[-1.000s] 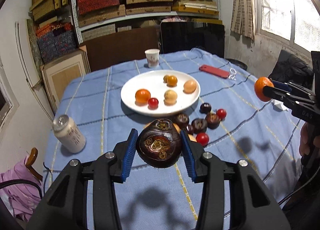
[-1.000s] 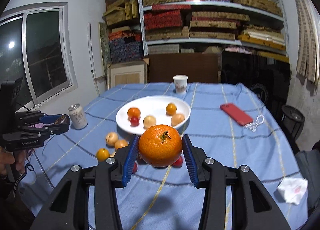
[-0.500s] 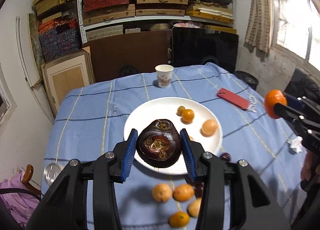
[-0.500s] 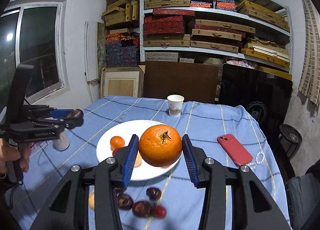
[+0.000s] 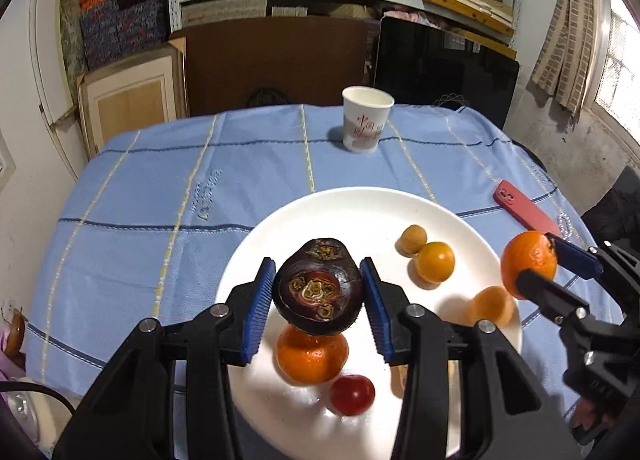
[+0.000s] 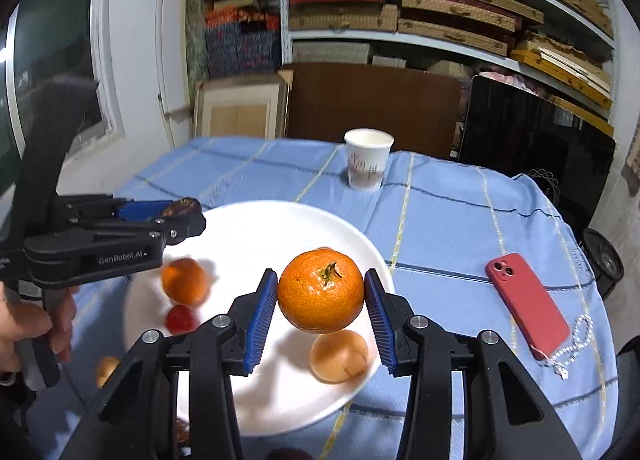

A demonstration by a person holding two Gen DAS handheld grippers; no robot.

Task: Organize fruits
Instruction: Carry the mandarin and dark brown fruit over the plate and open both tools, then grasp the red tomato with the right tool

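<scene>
A: Fruit is in both grabbers. The left gripper (image 5: 318,302) squeezes a dark purple fruit (image 5: 318,292) between its blue pads. It hangs over the near side of the white plate (image 5: 344,208).

B: And the right gripper (image 6: 320,300)?

A: It pinches a big orange (image 6: 321,290), held over the right side of the plate.

B: What sits under them?

A: Under the purple fruit lie a tangerine (image 5: 312,354) and a red cherry tomato (image 5: 352,395). The purple fruit hides the top of the tangerine. Farther back on the plate are a small orange ball (image 5: 435,262) touching a little tan fruit (image 5: 411,239), and a pale round fruit (image 6: 339,356) below the big orange.

B: What is past the plate?

A: A red phone (image 6: 527,304) lies off to the right on the blue cloth (image 5: 160,188). A paper cup (image 5: 367,119) stands well behind the plate. Shelves of boxes (image 6: 440,0) fill the far wall.
</scene>
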